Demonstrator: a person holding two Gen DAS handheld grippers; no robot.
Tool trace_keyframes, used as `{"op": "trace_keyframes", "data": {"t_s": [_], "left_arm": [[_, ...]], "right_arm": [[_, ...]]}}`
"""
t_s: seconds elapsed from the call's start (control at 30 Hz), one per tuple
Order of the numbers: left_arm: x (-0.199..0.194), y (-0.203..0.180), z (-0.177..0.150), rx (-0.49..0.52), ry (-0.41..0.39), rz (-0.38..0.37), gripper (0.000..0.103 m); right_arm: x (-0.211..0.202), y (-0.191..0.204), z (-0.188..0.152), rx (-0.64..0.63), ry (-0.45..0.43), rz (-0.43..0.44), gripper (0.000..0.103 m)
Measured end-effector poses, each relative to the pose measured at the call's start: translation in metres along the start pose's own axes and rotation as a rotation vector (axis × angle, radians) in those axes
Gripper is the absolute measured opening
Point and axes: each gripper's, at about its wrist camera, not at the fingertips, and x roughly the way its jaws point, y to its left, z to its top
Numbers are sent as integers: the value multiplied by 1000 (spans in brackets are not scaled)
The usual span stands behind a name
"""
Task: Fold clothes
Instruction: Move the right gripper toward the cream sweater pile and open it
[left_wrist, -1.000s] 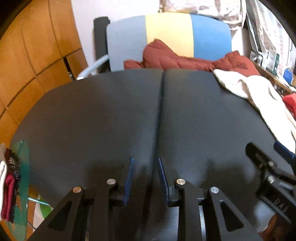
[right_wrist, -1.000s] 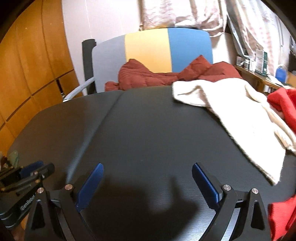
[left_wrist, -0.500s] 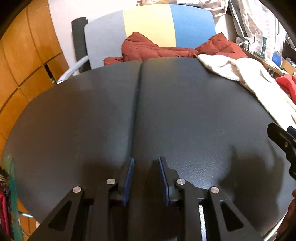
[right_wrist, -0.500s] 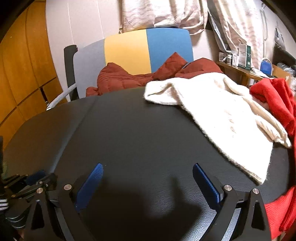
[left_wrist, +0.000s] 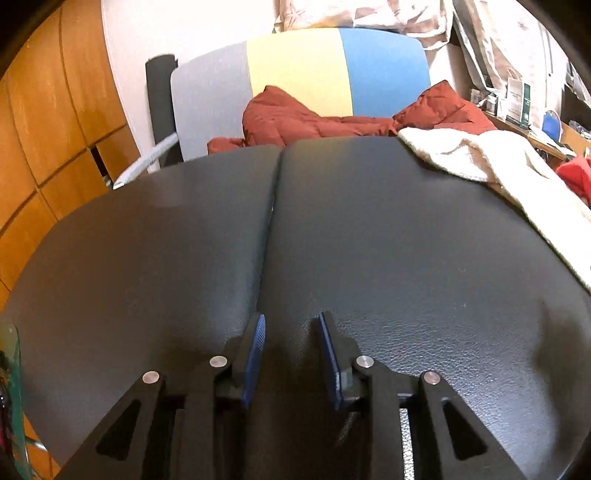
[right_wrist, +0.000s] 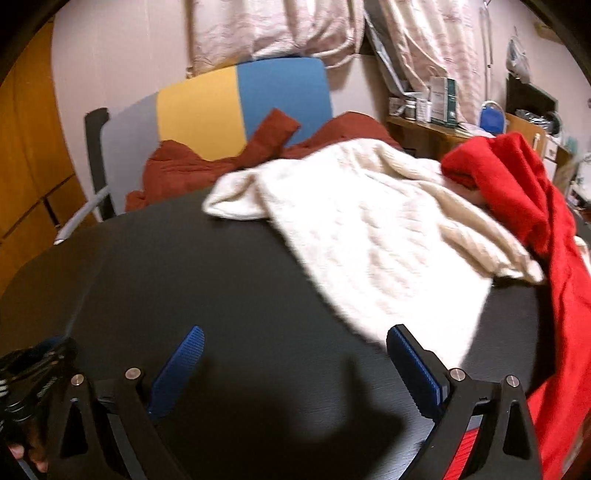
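Note:
A cream knitted sweater lies on the right part of the dark table; it also shows in the left wrist view. A bright red garment lies over the sweater's right side and hangs off the table edge. My right gripper is wide open and empty, just short of the sweater's near hem. My left gripper hovers over the bare table, jaws narrowly apart and empty. It shows at the lower left of the right wrist view.
A grey, yellow and blue chair stands behind the table with a dark red quilted jacket on its seat. Wooden cabinets are on the left. A cluttered shelf is at the back right.
Both grippers have swung to the right. The sweater and red garment now fill more of the right wrist view. The right gripper has left the left wrist view.

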Motion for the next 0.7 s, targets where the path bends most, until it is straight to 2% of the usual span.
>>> {"op": "trace_keyframes", "data": {"t_s": [0.1, 0.23, 0.4, 0.5, 0.7], "left_arm": [[1, -1, -1, -19, -10, 5, 34], [4, -1, -3, -57, -12, 33, 47], [7, 4, -6, -102, -11, 13, 51], [8, 2, -7, -105, -13, 29, 54], [8, 1, -8, -106, -18, 30, 54]], "right_arm": [[4, -18, 3, 6, 3, -41, 100], [20, -34, 12, -9, 36, -63, 101], [51, -34, 28, -47, 71, -52, 101], [70, -33, 39, -71, 115, -45, 101], [73, -32, 44, -81, 105, -39, 101]]}}
